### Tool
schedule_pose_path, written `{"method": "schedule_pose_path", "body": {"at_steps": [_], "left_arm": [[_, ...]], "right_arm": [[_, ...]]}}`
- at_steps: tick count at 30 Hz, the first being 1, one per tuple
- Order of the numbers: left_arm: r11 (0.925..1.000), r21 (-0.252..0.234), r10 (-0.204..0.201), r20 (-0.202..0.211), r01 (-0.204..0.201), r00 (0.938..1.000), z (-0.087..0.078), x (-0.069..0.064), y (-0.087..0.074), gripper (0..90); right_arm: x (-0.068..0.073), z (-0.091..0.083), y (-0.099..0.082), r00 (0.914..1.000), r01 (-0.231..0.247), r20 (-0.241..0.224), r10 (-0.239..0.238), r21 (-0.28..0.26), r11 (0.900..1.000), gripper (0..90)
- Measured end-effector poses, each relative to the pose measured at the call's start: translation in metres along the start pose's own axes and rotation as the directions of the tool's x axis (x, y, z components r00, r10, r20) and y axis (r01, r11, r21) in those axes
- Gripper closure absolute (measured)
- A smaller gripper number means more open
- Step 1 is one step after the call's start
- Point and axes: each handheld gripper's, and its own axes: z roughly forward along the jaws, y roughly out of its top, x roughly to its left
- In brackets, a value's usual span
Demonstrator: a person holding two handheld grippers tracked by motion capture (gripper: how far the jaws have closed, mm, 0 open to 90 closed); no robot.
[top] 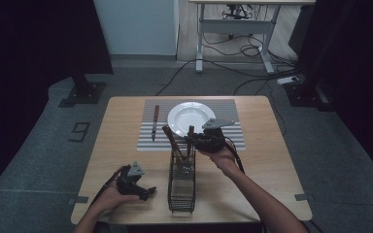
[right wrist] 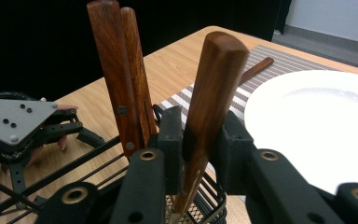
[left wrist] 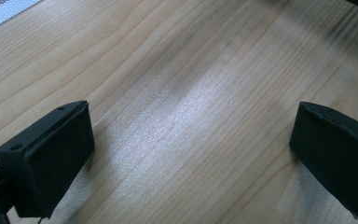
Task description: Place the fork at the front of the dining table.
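Gripping a wooden-handled utensil (right wrist: pixel 212 100) w/ our right gripper (right wrist: pixel 200 140): its two black jaws are pressed on either side of the brown handle, just above the rim of the black wire cutlery caddy (top: pixel 181 187), the utensil's metal end still down inside the basket. In the high view the right gripper (top: pixel 194 140) sits over the caddy's far end, next to the white round plate (top: pixel 190 118).

Our left gripper (top: pixel 145 191) rests low near the table's front-left, jaws spread wide apart, nothing between them but bare light wood tabletop (left wrist: pixel 182 107).

Progress, as we judge it: place setting partly done. One brown-handled knife (top: pixel 155 122) already lies on the grey striped placemat (top: pixel 226 109), left of the plate and apart from it. The held piece is grabbed but not yet lifted clear. Two more wooden-handled pieces (right wrist: pixel 121 79) stand in the caddy, leaning together, touching. Left to do: pull this one out, lay it beside the plate, prob. on the free right side, then the remaining pieces.
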Motion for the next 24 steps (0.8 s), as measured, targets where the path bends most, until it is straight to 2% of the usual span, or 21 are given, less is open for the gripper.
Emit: {"method": "schedule_pose_path", "body": {"at_steps": [6, 9, 14, 15, 20, 21, 22, 23, 24], "left_arm": [[1.0000, 0.000, 0.001, 0.001, -0.001, 1.0000, 0.000, 0.000, 0.000, 0.0], [1.0000, 0.000, 0.001, 0.001, -0.001, 1.0000, 0.000, 0.000, 0.000, 0.0], [1.0000, 0.001, 0.003, 0.001, -0.003, 1.0000, 0.000, 0.000, 0.000, 0.0], [1.0000, 0.001, 0.003, 0.001, -0.003, 1.0000, 0.000, 0.000, 0.000, 0.0], [1.0000, 0.001, 0.003, 0.000, -0.003, 1.0000, 0.000, 0.000, 0.000, 0.0], [1.0000, 0.001, 0.003, 0.000, -0.003, 1.0000, 0.000, 0.000, 0.000, 0.0], [1.0000, 0.001, 0.002, 0.000, -0.002, 1.0000, 0.000, 0.000, 0.000, 0.0], [1.0000, 0.001, 0.002, 0.000, -0.002, 1.0000, 0.000, 0.000, 0.000, 0.0], [1.0000, 0.001, 0.003, 0.000, -0.003, 1.0000, 0.000, 0.000, 0.000, 0.0]], "right_arm": [[-0.002, -0.005, 0.002, 0.9987, -0.048, -0.019, 0.047, -0.044, 0.9979, 79.8], [-0.002, -0.008, 0.003, 0.9984, -0.054, -0.021, 0.053, -0.063, 0.9965, 80.1], [-0.001, -0.024, 0.009, 0.9989, -0.046, -0.006, 0.046, -0.136, 0.9897, 80.2], [-0.001, -0.024, 0.009, 0.9989, -0.046, -0.006, 0.046, -0.136, 0.9897, 80.2], [0.002, -0.044, 0.021, 0.9988, -0.047, -0.023, 0.043, -0.207, 0.9771, 80.2], [0.002, -0.044, 0.021, 0.9988, -0.047, -0.023, 0.043, -0.207, 0.9771, 80.2], [0.004, -0.051, 0.025, 0.9988, -0.046, -0.029, 0.041, -0.234, 0.9712, 80.2], [0.004, -0.051, 0.025, 0.9988, -0.046, -0.029, 0.041, -0.234, 0.9712, 80.2], [0.006, -0.057, 0.030, 0.9987, -0.044, -0.036, 0.036, -0.257, 0.9653, 80.2]]}}
